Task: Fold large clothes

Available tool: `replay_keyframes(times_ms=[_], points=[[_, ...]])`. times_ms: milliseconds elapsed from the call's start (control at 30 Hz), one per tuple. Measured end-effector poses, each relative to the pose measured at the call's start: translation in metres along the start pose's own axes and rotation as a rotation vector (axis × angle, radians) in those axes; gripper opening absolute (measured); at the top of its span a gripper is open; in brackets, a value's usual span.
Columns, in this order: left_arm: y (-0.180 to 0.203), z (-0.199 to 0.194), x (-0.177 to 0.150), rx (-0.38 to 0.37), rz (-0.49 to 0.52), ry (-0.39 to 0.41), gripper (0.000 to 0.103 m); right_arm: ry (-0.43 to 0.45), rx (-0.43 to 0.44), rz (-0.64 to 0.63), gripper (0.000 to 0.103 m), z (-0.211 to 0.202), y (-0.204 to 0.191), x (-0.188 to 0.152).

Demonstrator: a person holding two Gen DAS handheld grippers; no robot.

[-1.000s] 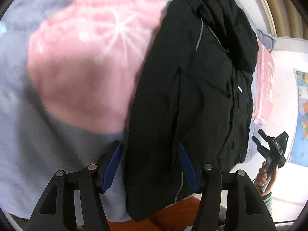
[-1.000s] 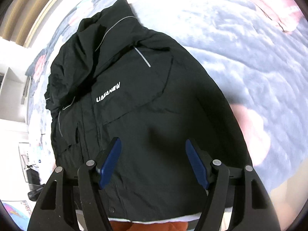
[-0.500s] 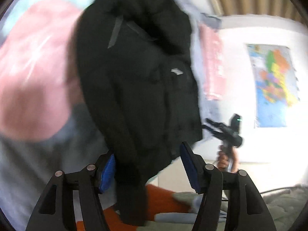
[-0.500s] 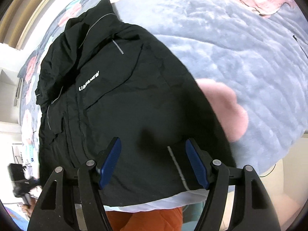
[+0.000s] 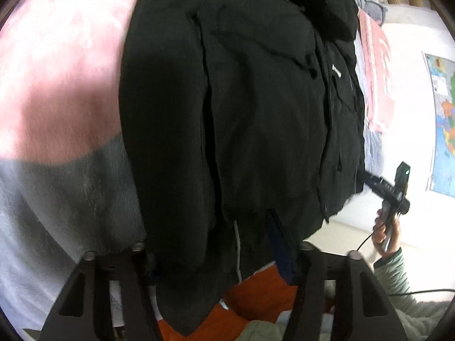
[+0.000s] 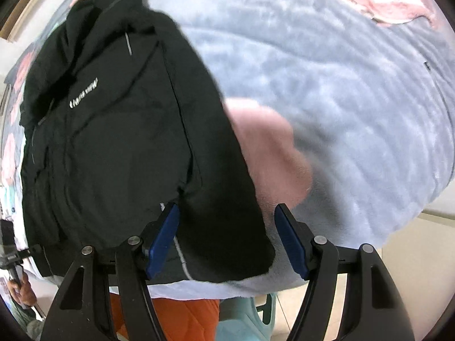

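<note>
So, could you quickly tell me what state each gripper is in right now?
Left gripper: jaws have just been closing, black jacket hem between them; grip cannot be told.
Right gripper: open over the jacket's corner, holding nothing.

Right gripper (image 6: 226, 238) poised over the hem of a black jacket (image 6: 119, 142) on a bed.

The jacket lies spread on a grey-blue fleece blanket (image 6: 341, 99) with pink patches, white lettering on its chest. The blue pads (image 6: 163, 238) stand apart, straddling the jacket's lower corner without pressing it. An orange quilted cloth (image 6: 170, 321) shows below the bed edge; at far left a hand (image 6: 21, 289) grips the other gripper's handle.
</note>
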State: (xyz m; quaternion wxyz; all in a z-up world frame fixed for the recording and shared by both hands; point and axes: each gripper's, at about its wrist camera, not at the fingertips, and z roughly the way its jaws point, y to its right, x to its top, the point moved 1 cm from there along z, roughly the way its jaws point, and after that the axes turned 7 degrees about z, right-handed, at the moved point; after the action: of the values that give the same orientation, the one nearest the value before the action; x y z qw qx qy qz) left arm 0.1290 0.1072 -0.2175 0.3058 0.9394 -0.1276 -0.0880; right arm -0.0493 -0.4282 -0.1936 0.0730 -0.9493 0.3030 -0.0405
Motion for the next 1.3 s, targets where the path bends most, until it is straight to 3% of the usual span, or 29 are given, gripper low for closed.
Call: replay_keyframes(times_ms=[33,67,133,167,333,400,500,567,633,700,733,800,867,1067,1300], points=[[0.004,-0.002,0.003,0.005,0.003,0.013,0.039,-0.008,0.004,-0.003,0.071,0.005,0.000,0.000],[0.005,-0.005,0.006,0.006,0.007,0.021,0.031,-0.018,0.012,-0.007,0.057,0.009,-0.001,0.000],[0.013,-0.014,0.010,-0.001,0.035,0.049,0.024,-0.026,0.026,-0.024,0.050,0.009,-0.007,-0.002],[0.017,-0.022,0.013,-0.031,0.049,0.068,0.024,-0.023,0.049,-0.035,0.045,0.005,-0.010,-0.003],[0.027,-0.034,0.022,-0.181,0.039,0.102,0.024,-0.021,0.215,-0.074,0.045,-0.019,-0.017,-0.002],[0.024,-0.027,0.025,-0.163,0.030,0.078,0.024,-0.056,0.232,-0.060,0.045,-0.008,-0.012,0.001],[0.030,-0.002,0.023,-0.103,0.024,0.033,0.026,-0.122,0.187,-0.044,0.047,0.019,-0.006,0.000],[0.029,0.015,0.018,-0.054,0.015,0.002,0.034,-0.169,0.225,0.000,0.050,0.036,0.004,0.000],[0.025,0.021,0.016,-0.018,0.002,-0.013,0.034,-0.182,0.268,0.055,0.050,0.040,0.010,0.002],[0.028,0.015,0.017,-0.027,0.002,0.025,0.031,-0.147,0.294,0.049,0.041,0.026,0.004,0.003],[0.031,0.008,0.018,-0.037,0.012,0.053,0.019,-0.125,0.305,0.032,0.036,0.017,0.001,0.002],[0.042,-0.010,0.024,-0.052,0.036,0.110,0.017,-0.066,0.336,0.001,0.025,-0.007,-0.008,0.005],[0.054,-0.032,0.034,-0.083,0.050,0.175,0.016,-0.009,0.373,-0.019,0.022,-0.031,-0.019,0.013],[0.080,-0.097,0.078,-0.163,0.065,0.364,0.016,0.114,0.423,-0.071,0.021,-0.082,-0.061,0.057],[0.094,-0.162,0.113,-0.200,0.100,0.513,0.016,0.250,0.463,-0.119,0.021,-0.134,-0.107,0.113]])
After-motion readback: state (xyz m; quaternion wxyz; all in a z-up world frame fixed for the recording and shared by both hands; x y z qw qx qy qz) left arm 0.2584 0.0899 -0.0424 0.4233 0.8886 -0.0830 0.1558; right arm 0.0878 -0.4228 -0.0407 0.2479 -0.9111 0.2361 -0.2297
